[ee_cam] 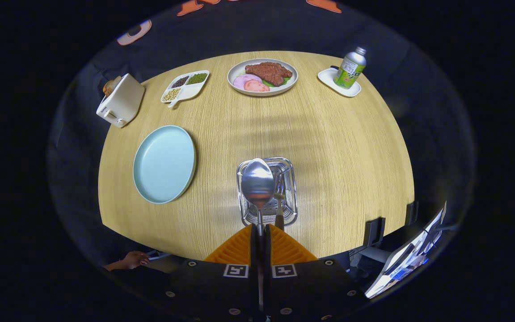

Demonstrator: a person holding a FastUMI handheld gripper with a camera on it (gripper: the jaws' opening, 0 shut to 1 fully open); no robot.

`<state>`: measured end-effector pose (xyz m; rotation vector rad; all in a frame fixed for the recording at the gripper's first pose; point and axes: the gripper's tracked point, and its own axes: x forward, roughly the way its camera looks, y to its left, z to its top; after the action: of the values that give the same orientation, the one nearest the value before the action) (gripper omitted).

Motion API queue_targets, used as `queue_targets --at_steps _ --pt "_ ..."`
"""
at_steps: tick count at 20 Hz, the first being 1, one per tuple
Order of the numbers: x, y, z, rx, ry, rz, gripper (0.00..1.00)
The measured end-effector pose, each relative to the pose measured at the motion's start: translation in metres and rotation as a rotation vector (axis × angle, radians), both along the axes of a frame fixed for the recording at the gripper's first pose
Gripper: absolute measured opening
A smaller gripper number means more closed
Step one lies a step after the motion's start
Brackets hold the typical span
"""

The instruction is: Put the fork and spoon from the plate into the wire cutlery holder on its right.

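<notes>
My gripper [260,232] is shut on the handle of a steel spoon [257,182], whose bowl points away from me and hangs over the wire cutlery holder [289,203]. The holder stands on the wooden table just ahead of my fingers. A fork [279,197] rests inside it, tines up, beside the spoon. The pale blue plate [164,163] lies to the holder's left with nothing on it.
Along the table's far side stand a white toaster [121,100], a divided dish of beans [185,86], a plate of meat [262,76] and a green bottle [350,68] on a white coaster. A person's hand [132,260] rests at the near left edge.
</notes>
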<state>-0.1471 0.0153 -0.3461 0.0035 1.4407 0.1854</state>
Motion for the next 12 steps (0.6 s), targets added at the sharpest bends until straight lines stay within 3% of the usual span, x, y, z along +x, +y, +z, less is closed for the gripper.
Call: queue_targets --at_steps 12 --pt "0.0038 0.0019 -0.0078 -0.043 0.079 0.019 0.06"
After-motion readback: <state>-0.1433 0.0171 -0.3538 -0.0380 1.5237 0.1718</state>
